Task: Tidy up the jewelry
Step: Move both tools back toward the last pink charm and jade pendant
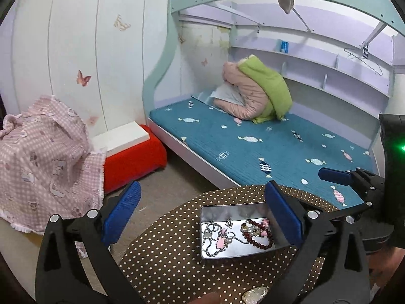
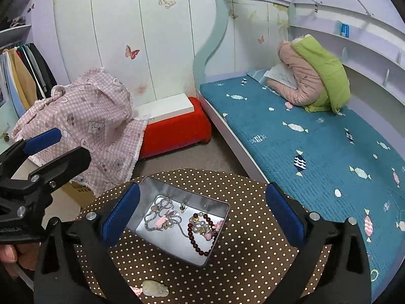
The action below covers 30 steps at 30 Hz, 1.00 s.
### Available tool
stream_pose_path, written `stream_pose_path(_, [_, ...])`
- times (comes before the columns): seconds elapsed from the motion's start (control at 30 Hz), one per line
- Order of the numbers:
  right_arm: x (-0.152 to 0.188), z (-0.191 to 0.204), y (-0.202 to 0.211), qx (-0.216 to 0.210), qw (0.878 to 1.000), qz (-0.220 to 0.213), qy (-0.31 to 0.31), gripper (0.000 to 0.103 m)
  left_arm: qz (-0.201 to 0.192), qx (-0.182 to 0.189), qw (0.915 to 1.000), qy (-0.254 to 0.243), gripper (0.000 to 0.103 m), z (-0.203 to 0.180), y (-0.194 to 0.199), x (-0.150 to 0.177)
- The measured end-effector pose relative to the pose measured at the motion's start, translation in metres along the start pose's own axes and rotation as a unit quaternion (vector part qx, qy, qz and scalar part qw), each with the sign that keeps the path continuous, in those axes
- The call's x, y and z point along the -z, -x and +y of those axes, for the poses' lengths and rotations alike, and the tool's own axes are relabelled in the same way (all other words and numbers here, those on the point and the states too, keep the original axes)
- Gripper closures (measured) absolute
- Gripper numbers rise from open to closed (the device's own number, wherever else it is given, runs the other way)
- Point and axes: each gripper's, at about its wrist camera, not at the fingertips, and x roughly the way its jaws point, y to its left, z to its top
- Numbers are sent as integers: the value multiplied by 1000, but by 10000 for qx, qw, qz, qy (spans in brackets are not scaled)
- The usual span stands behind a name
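— Polka-dot tabletop (image 2: 243,266) in a child's bedroom, blue bed (image 2: 316,157) behind it. Where's the jewelry?

— Mostly in the open tin (image 2: 195,255) at the tabletop's middle: a silver chain (image 2: 154,215) with pink charms on its left side, a dark red bead bracelet (image 2: 200,240) on its right. One pale stone pendant (image 2: 155,288) lies outside, on the cloth at the near edge.

— And the grippers?

— The right gripper (image 2: 202,217) hangs above the tin, jaws spread wide, holding nothing. The left gripper (image 1: 202,217) is likewise wide open and empty, just beside the tin's left.

— So the pendant is likely next?

— I'd judge so. Come down over it, close on its narrow sides, and lift cleanly before carrying it to the tin. It looks smooth and rounded, so a shallow pinch could let it squirt out.

— Anything unclear?

— The pendant is cut off by the frame's bottom in the left view. A pink scrap beside it is too small to identify. Chain and charms tangle together, so I can't count separate pieces.
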Motion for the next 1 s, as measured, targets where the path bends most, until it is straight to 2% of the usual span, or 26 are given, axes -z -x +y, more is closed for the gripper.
stream_pose_path(0.4, [14, 4, 50, 0, 9990, -433, -99, 7, -343, -164, 9991, 198, 5, 7, 59, 16])
stream_pose_path(0.77, [53, -7, 99, 136, 9962, -792, -341, 7, -396, -346, 9983, 263, 5, 7, 93, 60])
stream_pose_path(1.0, [85, -5, 121, 350, 9933, -970, -522, 7, -259, -395, 9987, 167, 5, 2, 101, 95])
